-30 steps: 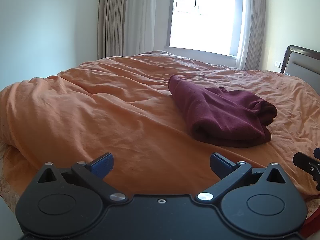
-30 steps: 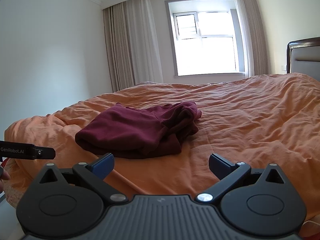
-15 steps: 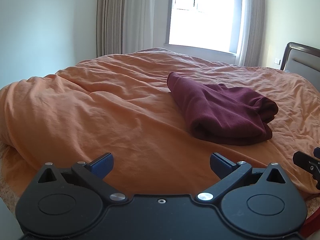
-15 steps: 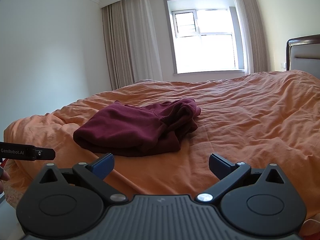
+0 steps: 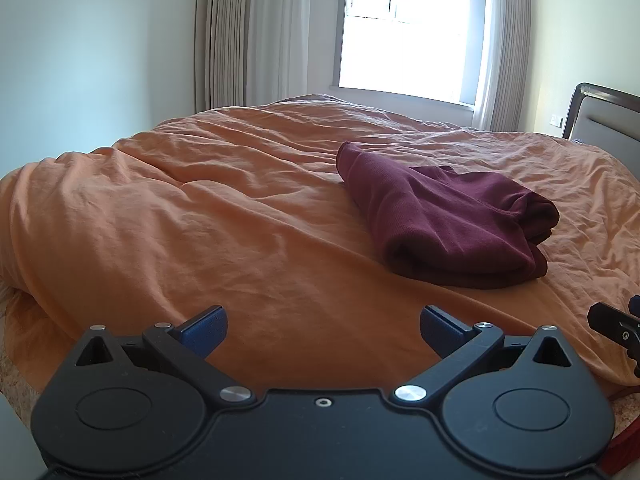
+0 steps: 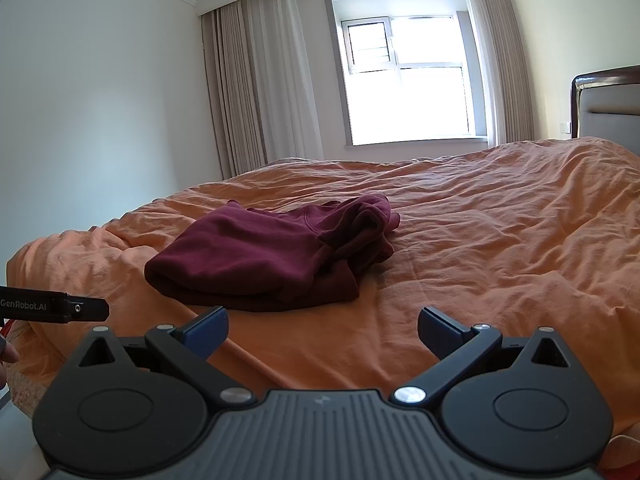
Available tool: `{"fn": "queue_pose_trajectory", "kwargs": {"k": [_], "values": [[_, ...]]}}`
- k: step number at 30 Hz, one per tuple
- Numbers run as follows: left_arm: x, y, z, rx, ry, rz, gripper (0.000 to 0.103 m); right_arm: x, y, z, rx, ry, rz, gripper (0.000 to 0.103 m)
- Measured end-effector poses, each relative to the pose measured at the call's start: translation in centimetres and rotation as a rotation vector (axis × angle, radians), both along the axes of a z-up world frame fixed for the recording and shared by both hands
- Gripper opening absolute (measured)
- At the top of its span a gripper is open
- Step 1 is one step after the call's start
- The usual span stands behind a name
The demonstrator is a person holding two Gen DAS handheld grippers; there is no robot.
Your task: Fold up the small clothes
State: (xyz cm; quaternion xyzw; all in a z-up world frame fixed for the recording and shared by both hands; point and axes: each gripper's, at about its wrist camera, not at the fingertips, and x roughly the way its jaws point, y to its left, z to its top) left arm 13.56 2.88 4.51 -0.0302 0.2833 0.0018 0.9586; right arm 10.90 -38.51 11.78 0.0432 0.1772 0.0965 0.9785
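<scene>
A dark maroon garment (image 5: 444,220) lies folded in a thick bundle on the orange duvet (image 5: 200,208). In the right wrist view the garment (image 6: 272,256) lies ahead and to the left. My left gripper (image 5: 322,326) is open and empty, held near the bed's front edge, short of the garment and to its left. My right gripper (image 6: 322,326) is open and empty, just in front of the garment's near edge. Neither gripper touches the cloth.
The orange duvet (image 6: 500,240) covers the whole bed. A headboard (image 5: 608,116) stands at the right. A window with curtains (image 6: 404,80) is behind the bed. Part of the other gripper shows at each view's edge (image 5: 616,328) (image 6: 52,308).
Both grippers have tilted up slightly, so the bed and garment sit lower in view. The garment has not moved. Both jaws stay open.
</scene>
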Motion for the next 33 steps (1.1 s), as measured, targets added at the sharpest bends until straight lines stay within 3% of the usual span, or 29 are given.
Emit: {"fn": "queue_pose_trajectory", "kwargs": {"k": [33], "values": [[-0.01, -0.02, -0.08, 0.000, 0.002, 0.000, 0.102, -0.02, 0.03, -0.18, 0.006, 0.006, -0.008, 0.103]]}}
